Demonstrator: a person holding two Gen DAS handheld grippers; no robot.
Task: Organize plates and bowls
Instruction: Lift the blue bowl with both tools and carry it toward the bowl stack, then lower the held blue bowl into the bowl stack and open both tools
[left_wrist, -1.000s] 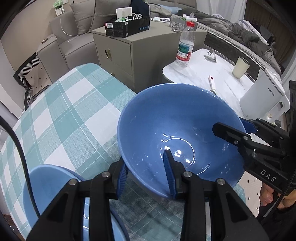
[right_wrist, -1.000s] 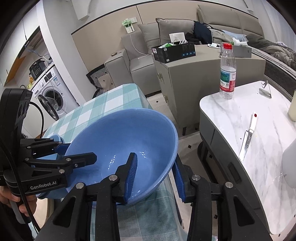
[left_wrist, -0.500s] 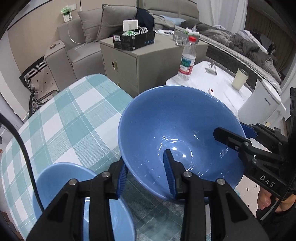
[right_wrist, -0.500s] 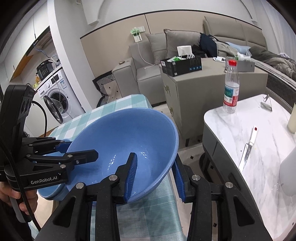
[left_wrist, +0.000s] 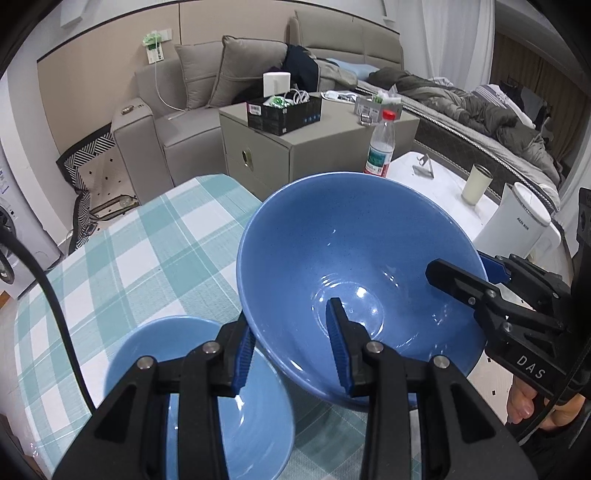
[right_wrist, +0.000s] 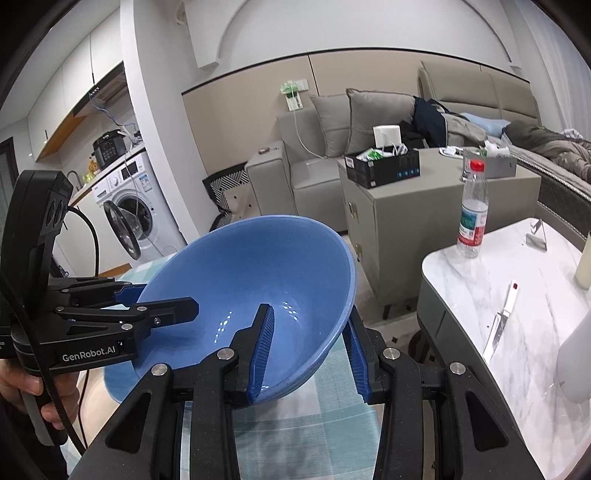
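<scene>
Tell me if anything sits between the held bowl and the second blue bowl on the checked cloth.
Nothing visible does. The held bowl, clamped by left gripper and right gripper, hangs beside the second bowl; only bare tablecloth lies between.

In the right wrist view, the right gripper (right_wrist: 308, 350) pinches the near rim of a blue bowl (right_wrist: 251, 291), one finger inside and one outside, holding it tilted above the teal checked tablecloth (right_wrist: 317, 417). The left gripper (right_wrist: 159, 301) clamps the bowl's opposite rim from the left. A water bottle (right_wrist: 472, 210) and a knife (right_wrist: 502, 321) sit on the white marble table (right_wrist: 517, 354) to the right.
</scene>
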